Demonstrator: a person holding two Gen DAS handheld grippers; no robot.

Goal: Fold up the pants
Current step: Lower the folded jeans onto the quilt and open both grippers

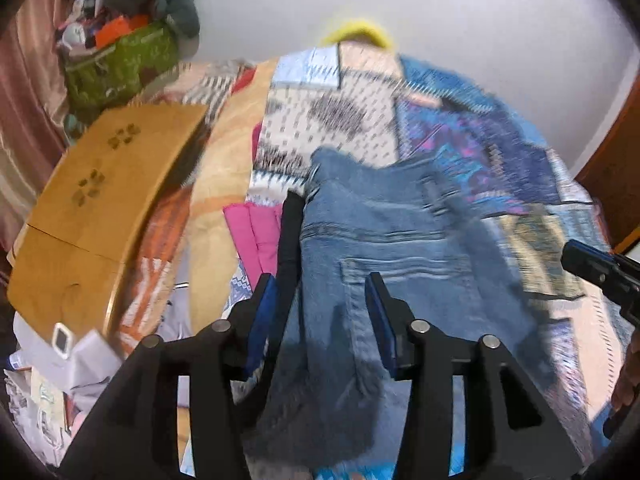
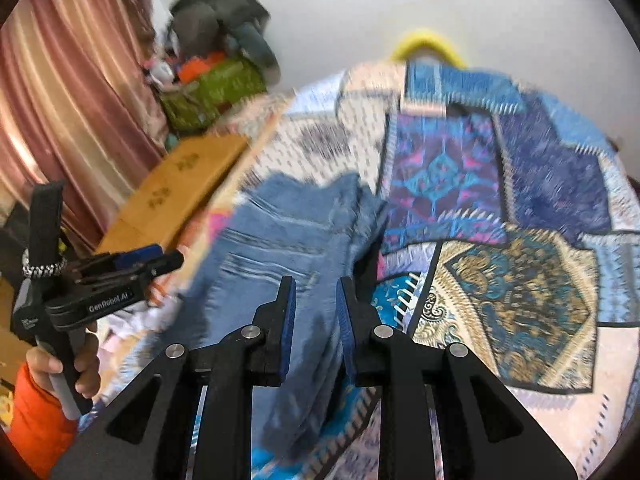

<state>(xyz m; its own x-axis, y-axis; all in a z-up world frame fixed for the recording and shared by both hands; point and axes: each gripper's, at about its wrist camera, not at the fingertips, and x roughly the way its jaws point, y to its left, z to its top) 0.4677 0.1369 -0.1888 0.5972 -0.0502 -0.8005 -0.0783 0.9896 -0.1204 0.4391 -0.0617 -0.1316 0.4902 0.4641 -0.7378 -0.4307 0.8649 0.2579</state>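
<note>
Left wrist view shows your left gripper over the blue denim pants, its blue pads spread apart with the cloth lying beneath and between them — the pads do not press on it. The pants lie bunched on the patterned bedspread, reaching away from you toward the wall. A black strap or band runs along the denim's left edge, and a pink cloth lies just beside that. Further left sits a wooden board, with a green bag of clothes behind it. At the right edge you see the tip of your right gripper.

From the right wrist view, your right gripper has its jaws set narrow with a fold of denim between them; blur hides whether the pads truly pinch it, so you cannot tell. Your left hand, in an orange sleeve, holds the other tool at the left, beside the pink curtain.
</note>
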